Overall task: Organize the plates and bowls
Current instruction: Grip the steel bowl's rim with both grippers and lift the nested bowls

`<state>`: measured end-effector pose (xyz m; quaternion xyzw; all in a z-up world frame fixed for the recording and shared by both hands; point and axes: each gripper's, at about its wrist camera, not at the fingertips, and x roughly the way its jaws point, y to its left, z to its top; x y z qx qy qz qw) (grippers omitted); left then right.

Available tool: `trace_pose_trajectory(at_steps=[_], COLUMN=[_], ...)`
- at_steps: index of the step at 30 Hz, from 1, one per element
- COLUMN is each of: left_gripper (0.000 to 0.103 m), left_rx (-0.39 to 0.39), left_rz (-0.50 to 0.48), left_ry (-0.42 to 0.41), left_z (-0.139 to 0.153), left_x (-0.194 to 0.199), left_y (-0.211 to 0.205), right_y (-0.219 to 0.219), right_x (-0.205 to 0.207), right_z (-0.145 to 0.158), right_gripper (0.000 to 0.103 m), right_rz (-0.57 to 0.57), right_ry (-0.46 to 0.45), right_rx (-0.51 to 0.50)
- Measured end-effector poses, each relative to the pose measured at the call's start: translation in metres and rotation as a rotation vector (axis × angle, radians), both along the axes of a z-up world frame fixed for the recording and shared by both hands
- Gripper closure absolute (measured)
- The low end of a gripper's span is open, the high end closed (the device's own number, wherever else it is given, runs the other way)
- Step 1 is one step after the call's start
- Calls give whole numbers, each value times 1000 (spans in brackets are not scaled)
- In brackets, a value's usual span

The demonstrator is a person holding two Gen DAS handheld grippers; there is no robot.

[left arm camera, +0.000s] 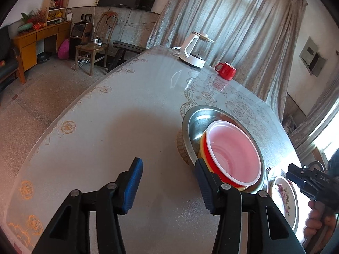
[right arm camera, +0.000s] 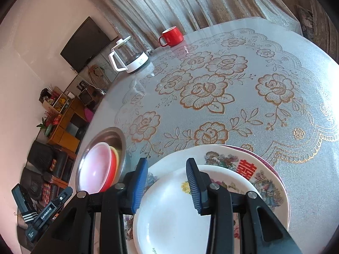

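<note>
A red bowl (left arm camera: 233, 148) with a pale inside is nested in a yellow bowl (left arm camera: 203, 146), and both sit in a steel basin (left arm camera: 197, 122) on the table. My left gripper (left arm camera: 169, 182) is open and holds nothing; its right finger is just in front of the bowls' near rim. Beside the basin (right arm camera: 112, 135) lies a stack of plates: a small white plate (right arm camera: 169, 211) on a large floral plate (right arm camera: 243, 165). My right gripper (right arm camera: 167, 184) hovers open over the small plate's far rim. The right gripper (left arm camera: 295, 175) also shows in the left wrist view, above the floral plate (left arm camera: 284, 196).
A white glass kettle (left arm camera: 195, 50) and a red mug (left arm camera: 226, 70) stand at the table's far edge by the curtain. The patterned tablecloth (right arm camera: 211, 89) covers the round table. Left of the basin the table edge (left arm camera: 63, 114) drops to the floor.
</note>
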<state>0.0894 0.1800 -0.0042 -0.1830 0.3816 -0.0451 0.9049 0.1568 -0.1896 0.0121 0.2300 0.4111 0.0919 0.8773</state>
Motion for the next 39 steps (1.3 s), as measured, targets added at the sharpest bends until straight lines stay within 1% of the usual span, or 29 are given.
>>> trace_pose_trajectory(at_steps=[3,4,6,9,11,15,17,19,22,23,24,25,26,28,30,32,34,36,38,39], left_gripper=[51,51,52,52,52,52,51,50,51,53,61,67,67,73,82,86,87,87,90,90], left_rx=[-7,-9,-9,-25,-40,-75,-78,-68,-107,-105,-108,-110,-116,-134,-144,-139,-135,-156,-167,-156], left_rz=[6,12,34,39,33,22,29,27,-14,-12,-18,-18,-16,-32,-45,-53,-65,-75,-82,-77], left_ry=[3,6,9,-8,-25,-32,-44,-28,9,21,35,48,54,56,60,64,76,75,70,68], left_z=[2,2,2,2,3,3,2,1,-6,-8,-10,-12,-14,-17,-17,-18,-21,-25,-26,-26], left_x=[1,3,5,8,11,22,27,34,46,49,52,55,57,60,63,65,69,70,68,66], left_y=[3,4,7,10,12,11,11,8,4,3,2,1,0,-2,-5,-10,-13,-14,-15,-16], right_y=[15,21,34,50,57,67,72,77,85,86,88,89,90,92,94,96,99,99,99,100], right_x=[9,13,22,35,45,61,67,69,72,73,74,74,75,75,76,76,77,77,77,77], right_z=[0,0,1,1,0,-4,-6,-10,-16,-18,-20,-22,-25,-28,-31,-31,-32,-32,-32,-32], right_gripper=[66,68,76,84,84,84,84,84,83,83,83,83,84,84,84,84,84,84,84,84], right_rz=[36,48,75,105,113,146,148,157,179,181,181,180,180,186,192,195,203,207,210,213], right_ry=[1,-3,-3,6,19,57,66,76,86,88,91,94,98,100,105,100,99,99,97,97], right_rx=[-20,-34,-49,-61,-58,-10,-23,-37,-67,-71,-77,-85,-91,-104,-118,-133,-146,-150,-158,-167])
